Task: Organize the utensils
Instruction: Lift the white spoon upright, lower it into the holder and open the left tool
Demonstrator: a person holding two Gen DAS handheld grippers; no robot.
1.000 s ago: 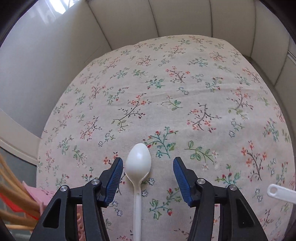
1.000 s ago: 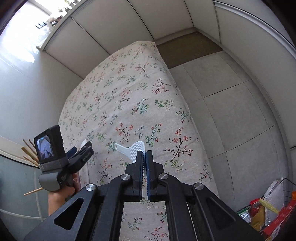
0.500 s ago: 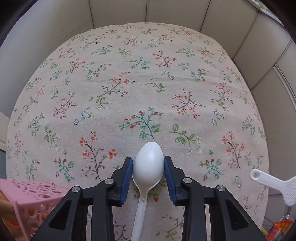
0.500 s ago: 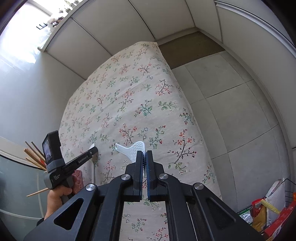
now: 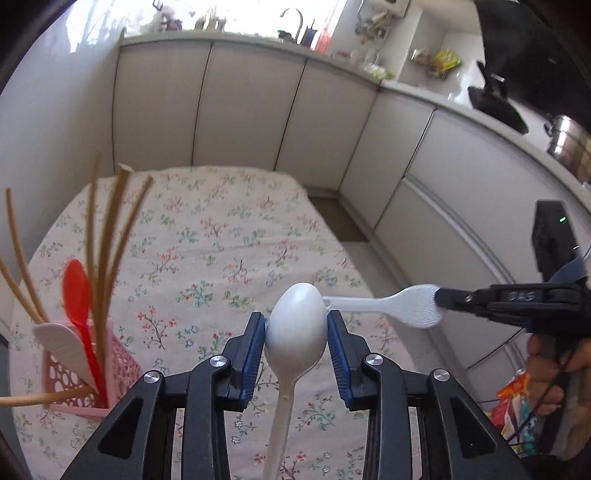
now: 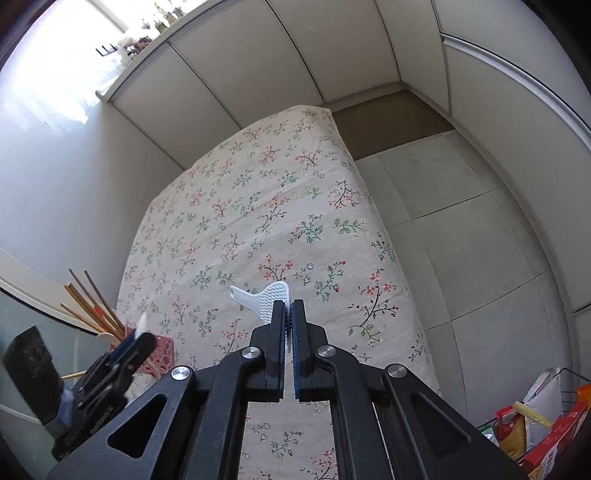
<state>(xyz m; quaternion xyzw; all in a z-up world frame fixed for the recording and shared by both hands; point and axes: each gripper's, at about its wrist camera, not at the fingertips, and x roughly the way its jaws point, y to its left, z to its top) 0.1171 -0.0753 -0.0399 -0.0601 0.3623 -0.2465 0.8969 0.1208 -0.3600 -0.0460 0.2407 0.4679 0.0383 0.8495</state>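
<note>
We are in a home kitchen, lit by daylight from a window [image 5: 207, 14]. Pale cabinet doors [image 5: 251, 107] run along two walls and meet in a corner, topped by a worktop [image 5: 417, 92] crowded with small jars and packets too blurred to identify. A curved tap [image 5: 295, 18] stands near the window, and a steel pot [image 5: 569, 144] sits at the far right. Large grey tiles [image 6: 461, 229] cover the floor. A floral cloth [image 6: 266, 206] covers the counter, where a pink basket [image 5: 70, 380] holds chopsticks [image 5: 110, 236] and a red spoon [image 5: 79, 306]. Grocery packets [image 6: 546, 424] are stacked in a wire rack on the floor.
</note>
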